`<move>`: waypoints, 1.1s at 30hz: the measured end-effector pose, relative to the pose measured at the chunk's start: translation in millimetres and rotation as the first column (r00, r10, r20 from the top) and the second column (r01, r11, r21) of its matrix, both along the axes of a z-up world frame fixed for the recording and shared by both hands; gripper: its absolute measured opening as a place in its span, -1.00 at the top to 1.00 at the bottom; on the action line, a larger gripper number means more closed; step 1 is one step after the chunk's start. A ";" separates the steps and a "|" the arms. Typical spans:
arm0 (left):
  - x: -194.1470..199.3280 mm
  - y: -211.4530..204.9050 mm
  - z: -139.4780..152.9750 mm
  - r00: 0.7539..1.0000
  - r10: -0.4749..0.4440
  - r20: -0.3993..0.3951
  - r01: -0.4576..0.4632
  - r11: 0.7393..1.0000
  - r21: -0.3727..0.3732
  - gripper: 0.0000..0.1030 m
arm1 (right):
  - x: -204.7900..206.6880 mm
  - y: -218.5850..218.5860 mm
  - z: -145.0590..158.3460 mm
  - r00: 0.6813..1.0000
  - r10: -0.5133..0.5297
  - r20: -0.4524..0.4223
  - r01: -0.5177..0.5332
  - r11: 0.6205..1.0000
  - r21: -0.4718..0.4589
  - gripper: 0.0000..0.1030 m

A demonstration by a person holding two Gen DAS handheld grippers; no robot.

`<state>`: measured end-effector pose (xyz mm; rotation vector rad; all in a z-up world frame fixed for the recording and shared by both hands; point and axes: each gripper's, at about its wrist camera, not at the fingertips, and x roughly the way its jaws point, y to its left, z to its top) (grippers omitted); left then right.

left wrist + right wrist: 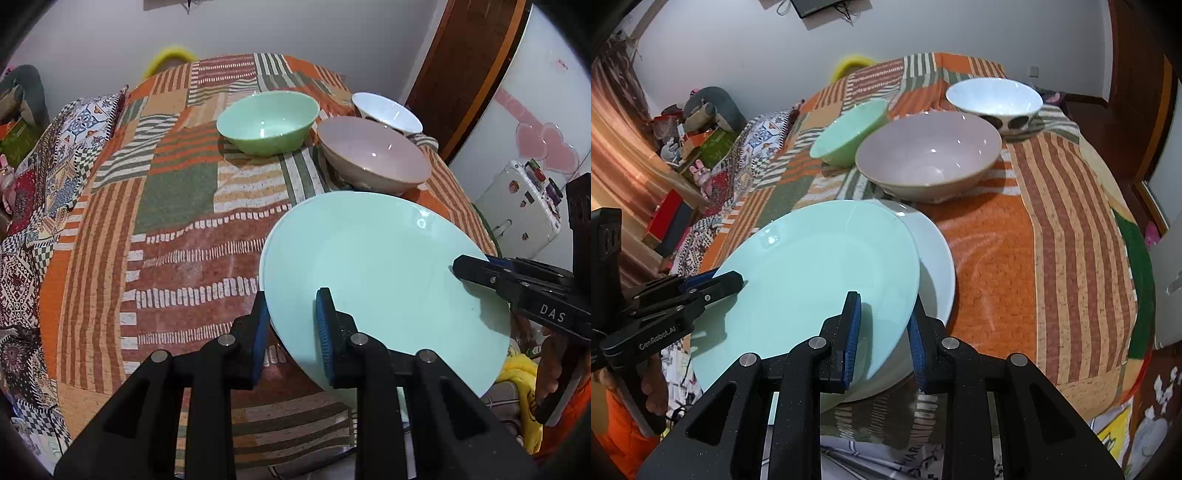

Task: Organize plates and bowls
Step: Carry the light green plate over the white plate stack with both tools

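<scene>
A mint plate [812, 266] was held over a white plate [938, 258]; stacking was under way, not finished.

The mint plate was gripped at its near rim by the fingers of both the left gripper [291, 332] and the right gripper [884, 332], tilted above the white plate on the near part of the cloth-covered bench [1052, 221]. Two plates were counted, and three bowls at the far side: a green bowl [267, 122], a pink bowl [929, 155] and a white bowl [993, 98], none yet nested.
</scene>
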<state>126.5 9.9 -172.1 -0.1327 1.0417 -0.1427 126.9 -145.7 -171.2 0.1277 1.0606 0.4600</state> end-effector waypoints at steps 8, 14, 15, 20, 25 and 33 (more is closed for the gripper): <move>3.2 -3.4 -14.3 0.999 -0.009 -0.037 0.009 1.000 -0.008 0.54 | -0.2 -2.0 -11.3 0.999 -0.016 -0.036 0.015 1.000 -0.007 0.56; 8.8 -4.8 -19.9 0.999 -0.010 -0.052 0.010 1.000 -0.004 0.53 | 2.3 -3.4 -15.2 0.998 -0.024 -0.050 0.023 1.000 -0.009 0.56; 10.1 -4.7 -21.0 0.998 -0.010 -0.054 0.010 1.000 -0.004 0.53 | 2.7 -4.0 -15.1 0.998 -0.024 -0.051 0.024 1.000 -0.007 0.55; 16.7 -1.9 -27.3 0.998 0.000 -0.067 0.000 1.000 -0.004 0.53 | 6.5 -2.8 -16.5 0.998 -0.022 -0.055 0.021 1.000 -0.008 0.56; 22.6 -0.2 -29.5 0.998 0.001 -0.060 -0.001 1.000 0.007 0.53 | 9.4 -0.7 -18.3 0.998 -0.017 -0.056 0.017 1.000 -0.008 0.56; 30.9 -1.5 -31.9 0.999 0.006 -0.051 -0.004 0.999 0.035 0.51 | 12.2 1.4 -18.1 0.999 -0.012 -0.047 0.012 1.000 -0.012 0.56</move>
